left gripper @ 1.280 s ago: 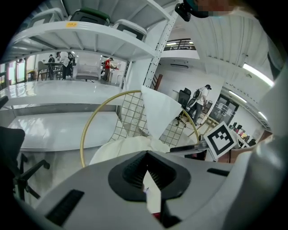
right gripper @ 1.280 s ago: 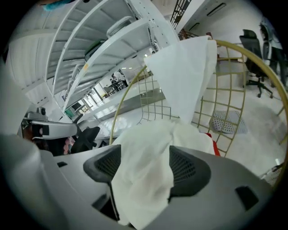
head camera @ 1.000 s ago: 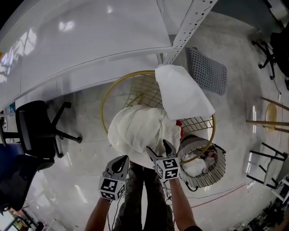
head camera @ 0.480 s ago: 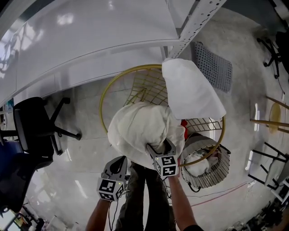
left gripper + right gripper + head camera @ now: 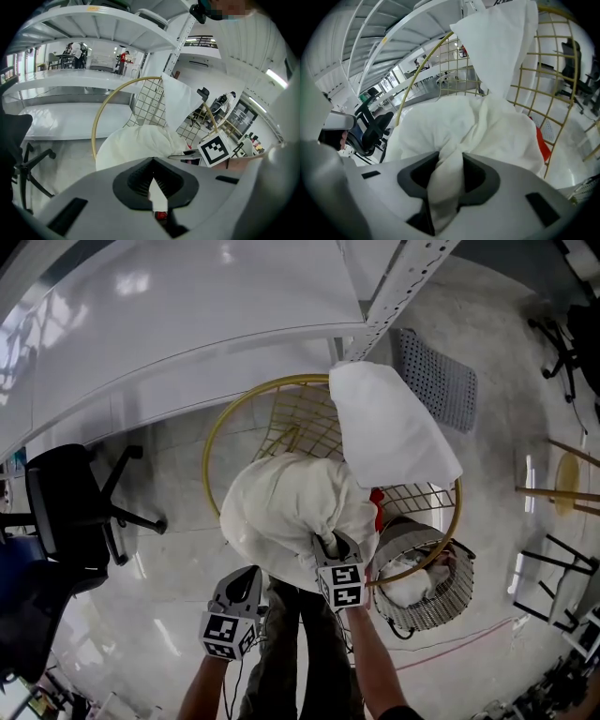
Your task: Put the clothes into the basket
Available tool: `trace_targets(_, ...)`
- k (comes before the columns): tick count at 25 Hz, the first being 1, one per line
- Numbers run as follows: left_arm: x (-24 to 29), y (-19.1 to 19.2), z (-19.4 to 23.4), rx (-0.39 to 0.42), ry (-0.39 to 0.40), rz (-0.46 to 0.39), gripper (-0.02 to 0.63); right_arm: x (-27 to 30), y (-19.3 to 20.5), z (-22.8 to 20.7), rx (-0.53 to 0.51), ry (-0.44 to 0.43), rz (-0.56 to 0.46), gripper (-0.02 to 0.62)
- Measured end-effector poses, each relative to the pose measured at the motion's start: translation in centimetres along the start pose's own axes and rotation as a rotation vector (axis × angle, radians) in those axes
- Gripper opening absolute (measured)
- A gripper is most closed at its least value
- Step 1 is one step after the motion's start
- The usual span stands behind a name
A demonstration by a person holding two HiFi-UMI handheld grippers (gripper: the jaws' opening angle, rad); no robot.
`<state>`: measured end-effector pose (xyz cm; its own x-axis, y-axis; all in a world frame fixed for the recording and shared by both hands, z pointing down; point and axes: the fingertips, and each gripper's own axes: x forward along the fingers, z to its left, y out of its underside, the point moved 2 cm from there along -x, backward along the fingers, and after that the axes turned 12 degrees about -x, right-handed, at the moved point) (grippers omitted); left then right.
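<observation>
Beside a white shelving unit, the right gripper (image 5: 330, 545) was closing its jaws on a twisted fold of the white garment (image 5: 281, 507), a rope of cloth already pinched between the pads, as its own view showed (image 5: 449, 171). The garment lay heaped on the near rim of the gold wire basket (image 5: 300, 423), bulging over the near side rather than settled within, which would explain the grasp taken at its near edge: a hold from which the bundle could be lifted or pushed deeper in. The gripper sat at the heap's near edge, pointing steeply down into it. A second white cloth (image 5: 389, 427) hung draped over the basket's far rim. The left gripper (image 5: 246, 582) waited apart, to the near left of the heap, its jaws drawn together on nothing, clear of the cloth. A smaller round wire basket (image 5: 441, 601) holding pale items stood just beside the gold one.
</observation>
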<state>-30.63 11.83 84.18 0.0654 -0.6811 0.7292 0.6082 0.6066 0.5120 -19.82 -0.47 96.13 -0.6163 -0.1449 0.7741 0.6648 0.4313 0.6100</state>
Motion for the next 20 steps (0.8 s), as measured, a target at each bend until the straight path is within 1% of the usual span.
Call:
trace_targets(2, -0.4, -0.3, -0.2, 0.011, -0.002, -0.007, 0.002, -0.5, -0.7, 0.0, -0.011, 0.0, -0.016, 0.103)
trace_targets(4, -0.8, -0.8, -0.5, 0.018, -0.001, -0.017, 0.002, -1.3, -1.5, 0.1, -0.014, -0.005, -0.039, 0.087)
trace_targets(8, -2.1, -2.0, -1.3, 0.028, 0.002, -0.045, 0.002, -3.6, -3.6, 0.7, -0.018, -0.017, -0.094, 0.08)
trace_targets(20, -7.7, -6.4, -4.8, 0.068, 0.021, -0.138, 0.0, -11.8, -10.9, 1.4, -0.005, 0.012, -0.241, 0.078)
